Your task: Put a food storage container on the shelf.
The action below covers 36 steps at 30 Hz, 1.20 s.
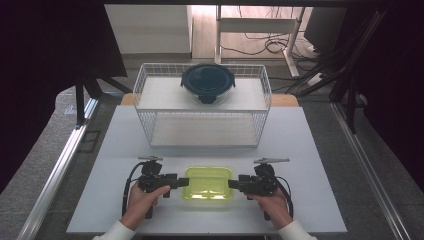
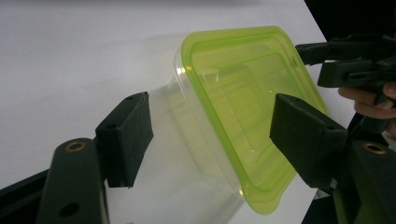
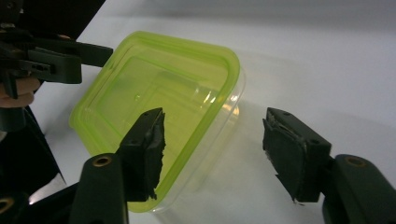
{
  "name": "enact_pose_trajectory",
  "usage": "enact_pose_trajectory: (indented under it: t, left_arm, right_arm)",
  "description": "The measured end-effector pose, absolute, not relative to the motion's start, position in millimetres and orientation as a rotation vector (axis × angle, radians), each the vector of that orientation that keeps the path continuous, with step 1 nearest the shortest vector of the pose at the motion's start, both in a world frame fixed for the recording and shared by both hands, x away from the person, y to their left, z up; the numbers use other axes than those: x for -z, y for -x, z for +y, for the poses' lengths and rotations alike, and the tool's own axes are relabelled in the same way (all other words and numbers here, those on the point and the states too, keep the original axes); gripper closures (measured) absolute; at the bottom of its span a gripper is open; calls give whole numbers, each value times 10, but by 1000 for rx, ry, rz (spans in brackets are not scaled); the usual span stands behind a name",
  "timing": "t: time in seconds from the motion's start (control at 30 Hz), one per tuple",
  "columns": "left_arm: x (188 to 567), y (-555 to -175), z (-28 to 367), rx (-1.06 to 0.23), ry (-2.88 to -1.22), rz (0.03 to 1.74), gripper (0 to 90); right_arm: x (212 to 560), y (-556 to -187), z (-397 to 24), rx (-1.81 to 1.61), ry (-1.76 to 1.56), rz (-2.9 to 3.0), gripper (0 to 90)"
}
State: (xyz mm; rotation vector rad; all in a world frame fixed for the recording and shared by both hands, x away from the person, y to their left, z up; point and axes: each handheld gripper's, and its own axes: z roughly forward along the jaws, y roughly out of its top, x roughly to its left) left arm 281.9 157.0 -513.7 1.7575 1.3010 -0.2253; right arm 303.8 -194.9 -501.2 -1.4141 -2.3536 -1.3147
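We find the left tongs [image 1: 181, 182] parted, their jaws straddling the left end of the green-lidded container [image 1: 208, 183]; the pads stand clear of its walls. The right tongs [image 1: 234, 183] likewise gape around the right end, pads not pressing. The container rests on the white surface [image 1: 310, 150], near its front edge, between both tongs. Its clear body is hard to make out beneath the lid. The person's forearms are cut off at the high view's bottom edge.

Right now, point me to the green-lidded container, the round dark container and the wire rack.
green-lidded container [image 1: 208, 182]: high view, middle of its green lid.
round dark container [image 1: 207, 81]: high view, centre of its dark lid.
wire rack [image 1: 202, 135]: high view, front wire wall.
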Motion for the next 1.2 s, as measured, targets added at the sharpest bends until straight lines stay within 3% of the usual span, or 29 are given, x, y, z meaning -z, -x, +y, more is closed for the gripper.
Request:
enact_pose_trajectory:
  t: [0.27, 0.57, 0.73, 0.9, 1.2]
  left_arm:
    - [5235, -2870, 1510, 308, -1715, 1313, 349]
    - [5314, -2871, 1514, 402, -1699, 1300, 565]
    - [5334, -2862, 1528, 444, -1632, 1347, 621]
    - [5316, -2821, 1529, 416, -1627, 1352, 719]
    - [5201, -2769, 1518, 367, -1649, 1301, 763]
  right_arm:
    - [5120, -3046, -1910, 1283, 1393, -2293, 472]
    - [5143, -3049, -1937, 1285, 1386, -2219, 605]
    - [5152, -3040, -1928, 1274, 1395, -2203, 659]
    - [5133, -3028, -1943, 1296, 1431, -2177, 706]
    - [5021, -2997, -1965, 1341, 1423, -2218, 772]
